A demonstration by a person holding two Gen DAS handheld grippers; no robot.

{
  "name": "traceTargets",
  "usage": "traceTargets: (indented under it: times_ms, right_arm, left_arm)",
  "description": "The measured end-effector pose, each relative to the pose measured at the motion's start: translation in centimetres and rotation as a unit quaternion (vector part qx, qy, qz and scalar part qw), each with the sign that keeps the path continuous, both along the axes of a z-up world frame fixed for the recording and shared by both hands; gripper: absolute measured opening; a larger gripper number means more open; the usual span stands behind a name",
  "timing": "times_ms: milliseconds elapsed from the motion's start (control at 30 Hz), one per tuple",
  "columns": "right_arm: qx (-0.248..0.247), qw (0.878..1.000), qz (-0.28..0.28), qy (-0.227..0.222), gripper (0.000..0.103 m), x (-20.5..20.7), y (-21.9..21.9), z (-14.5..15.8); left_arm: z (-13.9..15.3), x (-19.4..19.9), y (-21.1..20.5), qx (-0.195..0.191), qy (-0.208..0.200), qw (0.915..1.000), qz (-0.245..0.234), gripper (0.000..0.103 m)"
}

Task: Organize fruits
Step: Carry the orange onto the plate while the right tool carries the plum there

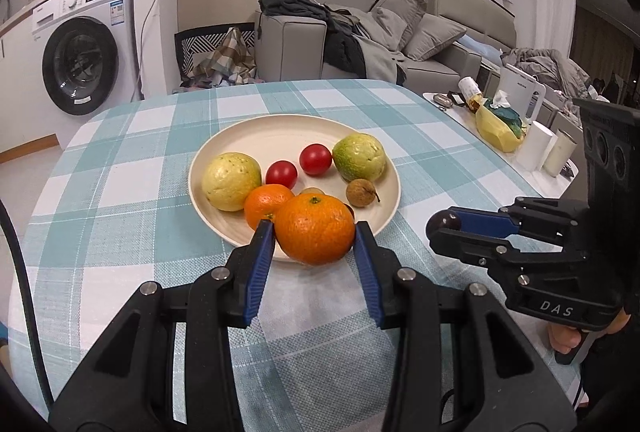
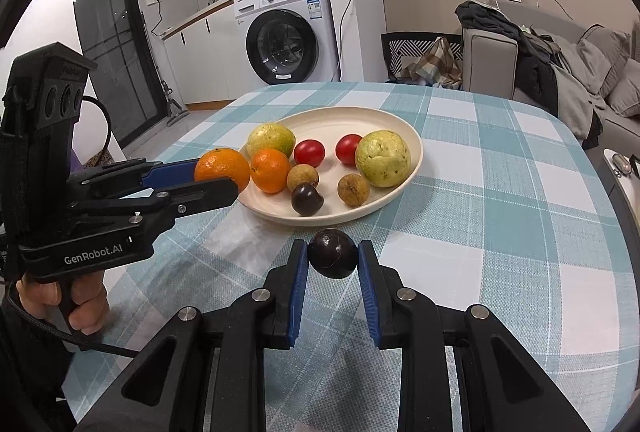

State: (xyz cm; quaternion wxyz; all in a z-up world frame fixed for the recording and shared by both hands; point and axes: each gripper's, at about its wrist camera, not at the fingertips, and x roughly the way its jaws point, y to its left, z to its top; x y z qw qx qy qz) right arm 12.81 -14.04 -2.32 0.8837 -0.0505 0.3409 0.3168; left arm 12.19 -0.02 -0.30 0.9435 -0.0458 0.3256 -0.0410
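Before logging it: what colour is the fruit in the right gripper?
Dark purple, nearly black fruit; clearest in the right wrist view.

L gripper [image 1: 314, 232] clamped on orange [image 1: 315, 228], R gripper [image 2: 333, 258] on dark fruit [image 2: 332, 253]

The plate [image 1: 224, 152] sits on the surface [image 1: 120, 192] just ahead of both tongs, left tongs [image 1: 315, 232] at its near rim, right tongs [image 2: 333, 259] short of it.
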Motion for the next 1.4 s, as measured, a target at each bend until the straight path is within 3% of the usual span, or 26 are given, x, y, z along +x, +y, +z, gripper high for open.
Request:
traceTargets:
  times_ms: [900,1400]
  right_arm:
    - [0.021,1.0,-0.016,-0.011,0.026,2.8,1.6,0.9]
    - [0.035,0.999,-0.025,-0.018,0.026,4.7,2.7,1.3]
  left_arm:
    - [1.1,1.4,0.4,0.0,-0.026,0.9996,0.009,0.037]
    - [1.0,4.1,1.2,0.011,-0.028,0.9993,0.021,0.038]
